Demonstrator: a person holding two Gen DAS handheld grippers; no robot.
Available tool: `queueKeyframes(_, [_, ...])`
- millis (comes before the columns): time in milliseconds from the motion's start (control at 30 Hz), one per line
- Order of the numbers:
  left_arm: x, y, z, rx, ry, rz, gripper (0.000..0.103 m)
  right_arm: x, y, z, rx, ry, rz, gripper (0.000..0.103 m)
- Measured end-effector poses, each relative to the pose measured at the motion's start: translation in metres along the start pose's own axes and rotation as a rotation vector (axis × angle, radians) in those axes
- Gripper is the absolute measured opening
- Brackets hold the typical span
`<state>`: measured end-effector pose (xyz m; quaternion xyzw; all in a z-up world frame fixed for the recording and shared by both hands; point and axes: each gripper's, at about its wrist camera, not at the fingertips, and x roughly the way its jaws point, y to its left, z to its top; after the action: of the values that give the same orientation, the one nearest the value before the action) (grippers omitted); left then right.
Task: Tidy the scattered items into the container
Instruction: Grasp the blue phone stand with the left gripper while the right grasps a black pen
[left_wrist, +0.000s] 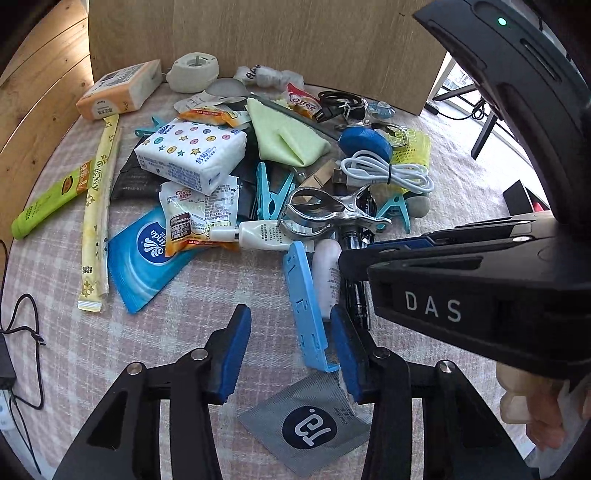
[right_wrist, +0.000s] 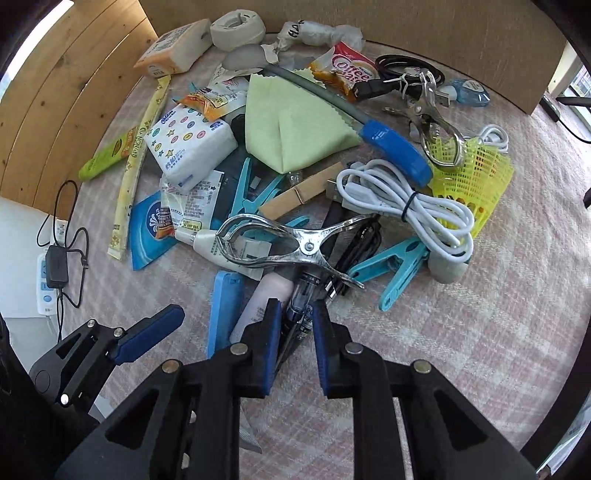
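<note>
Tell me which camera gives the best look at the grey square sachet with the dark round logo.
The left wrist view. The grey sachet lies flat on the checked cloth below the left gripper, its round logo fully readable. The right wrist view shows at most a grey sliver behind the right gripper, with no logo visible.

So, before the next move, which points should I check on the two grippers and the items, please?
1. Right gripper shut on the dark pen: ok, one pad on each side of it.
2. Pen free to lift: not ok, the metal clamp lies across its far end.
3. Left gripper open: ok.
4. Light blue plastic strip between the left fingers: ok, but it lies nearer one finger.
5. Container within reach: cannot tell, neither view shows it.
</note>
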<state>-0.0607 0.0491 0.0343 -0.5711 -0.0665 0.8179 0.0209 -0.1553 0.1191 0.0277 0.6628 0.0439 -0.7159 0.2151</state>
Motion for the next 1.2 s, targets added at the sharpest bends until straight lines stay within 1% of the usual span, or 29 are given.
queueKeyframes(67, [0.0, 0.003, 0.0, -0.003, -0.001, 0.003, 0.037, 0.0, -0.003, 0.0, 0.006, 0.007, 0.01, 0.018])
queueKeyframes(133, [0.0, 0.007, 0.0, -0.014, 0.001, -0.002, 0.033, -0.001, -0.005, 0.001, 0.021, 0.006, 0.039, 0.018])
queueKeyframes(267, [0.001, 0.013, 0.0, -0.025, 0.002, 0.01, 0.028, 0.002, 0.002, 0.005, 0.018, 0.013, 0.069, 0.018])
queueKeyframes(433, [0.002, 0.014, -0.001, -0.013, 0.001, 0.023, 0.026, 0.002, 0.005, 0.008, 0.008, 0.036, 0.019, 0.017])
queueKeyframes(467, [0.002, 0.014, -0.001, -0.015, 0.002, 0.024, 0.026, 0.003, 0.002, 0.008, 0.01, 0.041, 0.004, 0.012])
queueKeyframes(567, [0.004, 0.018, -0.002, -0.02, 0.009, 0.024, 0.026, 0.003, -0.008, 0.008, 0.056, 0.046, 0.053, 0.012])
queueKeyframes(633, [0.006, 0.021, -0.002, -0.022, 0.013, 0.029, 0.025, 0.006, -0.009, 0.01, 0.071, 0.051, 0.067, 0.013])
queueKeyframes(667, [0.007, 0.021, -0.002, -0.02, 0.018, 0.026, 0.025, 0.007, -0.008, 0.011, 0.074, 0.052, 0.067, 0.014])
queueKeyframes(767, [0.01, 0.023, -0.004, -0.011, 0.033, 0.032, 0.024, 0.01, -0.002, 0.012, 0.065, 0.044, 0.026, 0.016])
queueKeyframes(867, [0.014, 0.026, -0.001, -0.024, 0.039, 0.021, 0.027, 0.01, 0.007, 0.013, 0.022, 0.044, -0.026, 0.017])
queueKeyframes(967, [0.016, 0.024, 0.002, -0.024, 0.048, 0.021, 0.03, 0.01, 0.006, 0.013, 0.0, 0.053, -0.031, 0.017])
queueKeyframes(1033, [0.018, 0.02, 0.002, -0.016, 0.063, 0.015, 0.044, 0.009, 0.002, 0.013, -0.008, 0.058, -0.055, 0.015])
queueKeyframes(1067, [0.019, 0.017, 0.001, -0.005, 0.067, 0.013, 0.046, 0.008, -0.001, 0.013, -0.011, 0.061, -0.059, 0.015])
queueKeyframes(1200, [0.023, 0.001, 0.003, 0.038, 0.054, 0.081, 0.048, 0.007, -0.006, 0.012, -0.012, 0.057, -0.055, 0.013])
